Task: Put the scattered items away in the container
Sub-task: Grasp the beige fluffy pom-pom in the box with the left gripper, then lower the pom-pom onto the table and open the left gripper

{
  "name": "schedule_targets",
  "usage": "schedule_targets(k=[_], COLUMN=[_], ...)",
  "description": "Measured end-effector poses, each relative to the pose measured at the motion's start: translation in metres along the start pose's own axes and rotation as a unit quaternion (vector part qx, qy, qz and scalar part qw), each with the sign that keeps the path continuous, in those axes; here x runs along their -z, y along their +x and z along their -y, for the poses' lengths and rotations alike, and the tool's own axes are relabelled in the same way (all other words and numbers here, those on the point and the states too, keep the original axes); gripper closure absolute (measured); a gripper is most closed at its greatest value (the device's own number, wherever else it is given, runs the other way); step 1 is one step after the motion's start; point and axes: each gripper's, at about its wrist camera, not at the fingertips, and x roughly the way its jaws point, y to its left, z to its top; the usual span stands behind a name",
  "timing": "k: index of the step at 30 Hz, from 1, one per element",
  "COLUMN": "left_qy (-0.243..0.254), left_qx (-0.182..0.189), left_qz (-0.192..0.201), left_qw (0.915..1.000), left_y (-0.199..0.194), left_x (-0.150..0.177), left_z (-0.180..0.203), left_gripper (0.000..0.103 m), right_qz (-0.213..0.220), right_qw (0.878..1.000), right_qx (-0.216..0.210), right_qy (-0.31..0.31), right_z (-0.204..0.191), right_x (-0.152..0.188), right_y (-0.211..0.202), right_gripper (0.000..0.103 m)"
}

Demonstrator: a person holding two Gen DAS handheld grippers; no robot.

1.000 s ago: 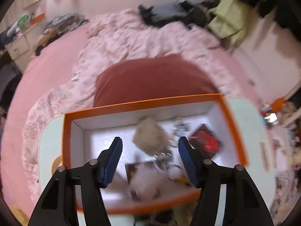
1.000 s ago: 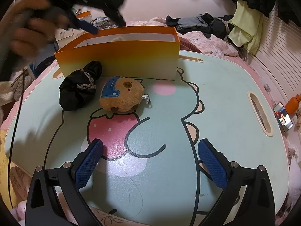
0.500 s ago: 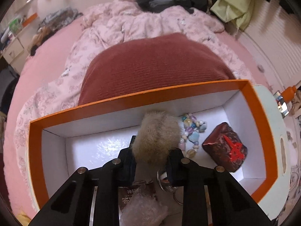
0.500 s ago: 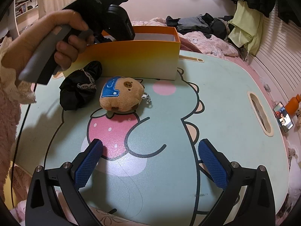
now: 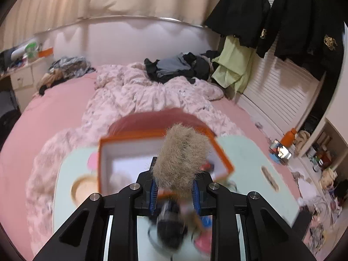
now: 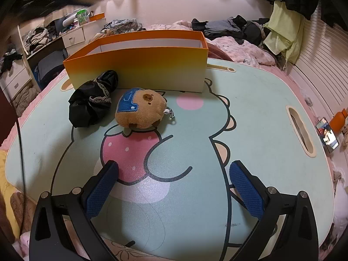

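On a desk [image 6: 261, 113] over a pink bed, the left tongs [image 5: 174, 190] pinch a fur ball [image 5: 181, 156] mid-frame above the orange box [image 6: 139, 65]; right tongs [image 6: 173, 187] stand spread, empty. Next, probably release it inside.

Warm, dim indoor light fills both views. The left wrist view smears with motion blur across the orange box [image 5: 165, 152] and tabletop [image 5: 243, 158]. The right wrist view is sharp, with soft glare on the tabletop [image 6: 261, 113]. Fisheye bending darkens every corner.
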Motion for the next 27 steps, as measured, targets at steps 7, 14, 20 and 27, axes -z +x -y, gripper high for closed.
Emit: schedule_targets(k=[7, 14, 20, 27], left_qy=[-0.047, -0.018, 0.027, -0.002], left_qx=[-0.024, -0.021, -0.036, -0.071], left_qz=[-0.045, -0.078, -0.073, -0.029], left_qw=[0.9976, 0.9966, 0.9963, 0.9970], left_y=[0.018, 0.046, 0.044, 0.023], left_x=[0.077, 0.108, 0.115, 0.114], left_z=[-0.029, -0.010, 0.020, 0.008], left_gripper=[0.079, 0.079, 0.074, 0.028], right_qz=[0.000, 0.001, 0.001, 0.002], right_qw=[1.000, 1.000, 1.000, 1.000], right_qx=[0.000, 0.000, -0.001, -0.001], right_qy=[0.000, -0.001, -0.001, 0.000], right_z=[0.001, 0.001, 0.003, 0.003], right_x=[0.000, 0.001, 0.001, 0.001], right_y=[0.000, 0.000, 0.000, 0.000], right_gripper=[0.001, 0.001, 0.001, 0.001])
